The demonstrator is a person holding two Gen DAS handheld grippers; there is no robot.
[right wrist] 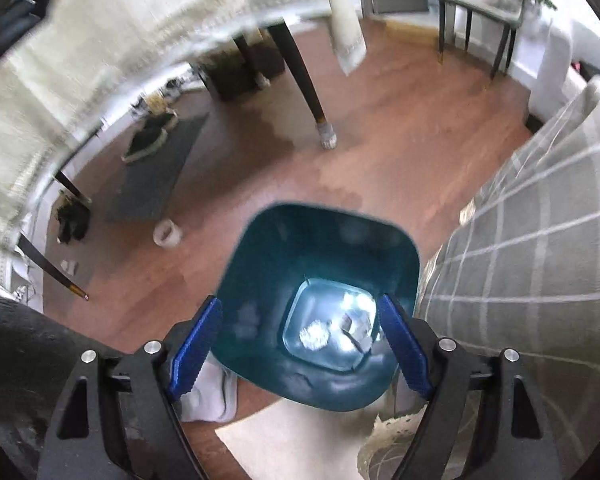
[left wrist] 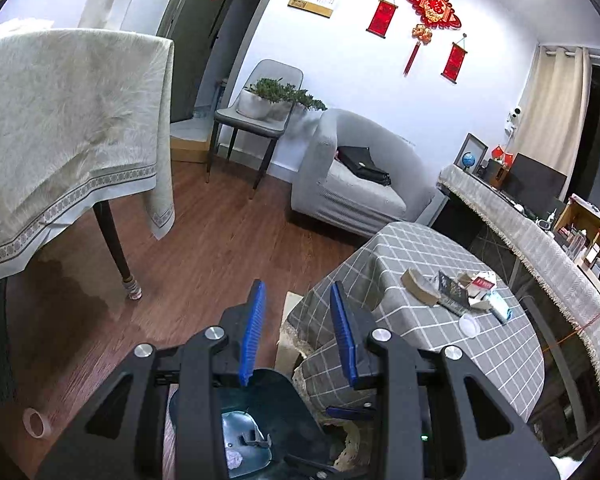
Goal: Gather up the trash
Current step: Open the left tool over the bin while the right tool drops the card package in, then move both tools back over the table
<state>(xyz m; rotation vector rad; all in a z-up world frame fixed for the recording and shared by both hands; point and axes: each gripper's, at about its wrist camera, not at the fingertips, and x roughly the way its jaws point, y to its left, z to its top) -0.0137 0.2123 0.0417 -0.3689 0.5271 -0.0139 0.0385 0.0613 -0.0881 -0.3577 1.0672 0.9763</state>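
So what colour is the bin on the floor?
Dark teal, with a paler bottom. The bin shows best in the right wrist view.

Left gripper (left wrist: 298,300) and right gripper (right wrist: 300,316): black angular frames, triangular cut-outs, round silver screw heads at the pivots, and blue ribbed pads (right wrist: 404,344) lining each finger.

Empty left tool (left wrist: 298,300) above teal bin (left wrist: 260,420).

A: Bin status?
B: Teal bin (right wrist: 316,300) upright on the wood floor, just beside the checked-cloth table; crumpled white scraps (right wrist: 314,334) at the bottom.
A: Remaining?
B: Litter pile (left wrist: 460,288) on the tabletop: wrappers, a white lid.
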